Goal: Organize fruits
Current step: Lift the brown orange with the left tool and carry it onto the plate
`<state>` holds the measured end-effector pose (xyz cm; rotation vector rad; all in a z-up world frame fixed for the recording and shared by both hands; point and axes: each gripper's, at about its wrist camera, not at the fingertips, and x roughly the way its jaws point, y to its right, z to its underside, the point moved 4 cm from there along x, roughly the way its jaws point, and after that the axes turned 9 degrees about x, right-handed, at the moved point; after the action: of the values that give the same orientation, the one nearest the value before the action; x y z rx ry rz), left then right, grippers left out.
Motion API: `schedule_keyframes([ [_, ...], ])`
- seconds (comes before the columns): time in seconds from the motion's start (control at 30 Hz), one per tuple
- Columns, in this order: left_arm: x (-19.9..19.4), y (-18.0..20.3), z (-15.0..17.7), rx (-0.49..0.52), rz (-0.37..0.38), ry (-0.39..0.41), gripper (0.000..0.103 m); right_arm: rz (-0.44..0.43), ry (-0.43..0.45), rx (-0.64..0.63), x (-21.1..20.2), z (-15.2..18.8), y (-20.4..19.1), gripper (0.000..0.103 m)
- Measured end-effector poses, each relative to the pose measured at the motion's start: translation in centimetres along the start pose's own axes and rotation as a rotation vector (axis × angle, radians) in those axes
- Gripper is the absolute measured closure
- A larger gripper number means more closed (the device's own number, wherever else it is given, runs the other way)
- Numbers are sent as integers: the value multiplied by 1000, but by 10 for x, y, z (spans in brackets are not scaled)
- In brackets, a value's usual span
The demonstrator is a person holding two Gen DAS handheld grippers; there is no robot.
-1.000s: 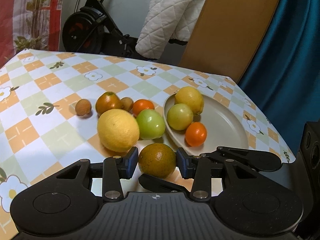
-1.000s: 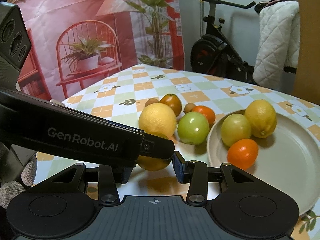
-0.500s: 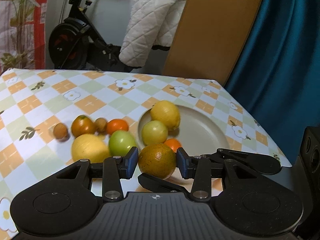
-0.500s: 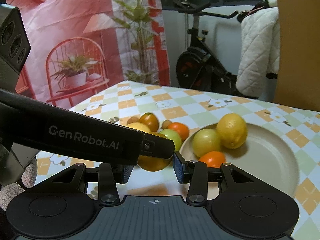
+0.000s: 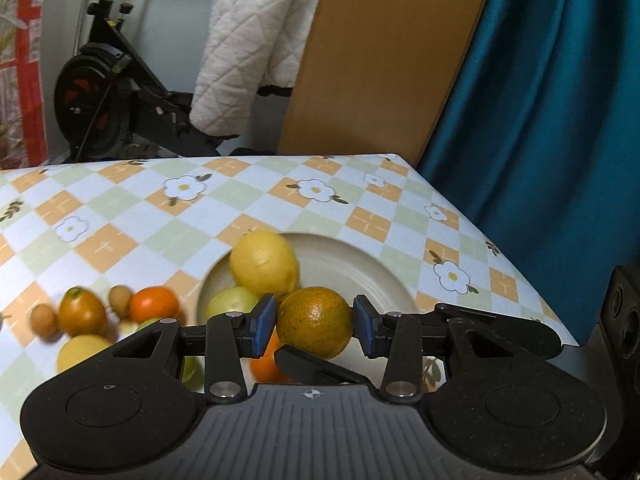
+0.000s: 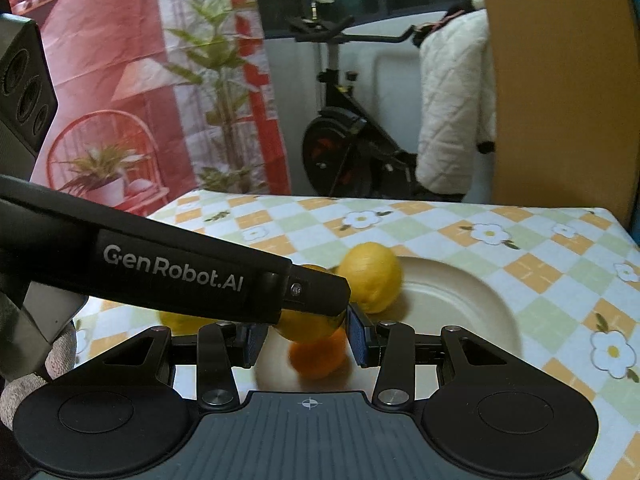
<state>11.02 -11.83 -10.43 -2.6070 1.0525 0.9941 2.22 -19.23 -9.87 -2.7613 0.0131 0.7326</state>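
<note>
Left gripper (image 5: 314,322) pinches round, speckled green-orange citrus (image 5: 314,320) between blue pads, above smooth beige plate (image 5: 360,268). Right gripper (image 6: 306,334): narrow gap, grip cannot tell. Bumpy yellow lemon (image 5: 264,262) on plate.

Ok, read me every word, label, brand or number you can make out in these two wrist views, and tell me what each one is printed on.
"GenRobot.AI": pale lettering on the side of the long black finger of the left gripper, seen crossing the right wrist view.
Nothing else is readable: the red and pink printed backdrop, the black exercise bike and the checked floral tablecloth show no legible text.
</note>
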Motion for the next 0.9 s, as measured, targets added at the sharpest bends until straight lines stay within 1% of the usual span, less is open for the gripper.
schedule_keyframes([
  [0.17,22,7,-8,26,8,-23,59,23,-1,37,9,-4,23,64],
  [0.43,45,9,-8,26,22,-54,59,49,-19,88,22,-1,49,64],
  [0.63,52,3,-5,16,12,-74,59,53,-45,97,33,3,53,64],
  [0.9,56,4,-4,31,0,-85,59,64,-64,99,39,5,52,64],
])
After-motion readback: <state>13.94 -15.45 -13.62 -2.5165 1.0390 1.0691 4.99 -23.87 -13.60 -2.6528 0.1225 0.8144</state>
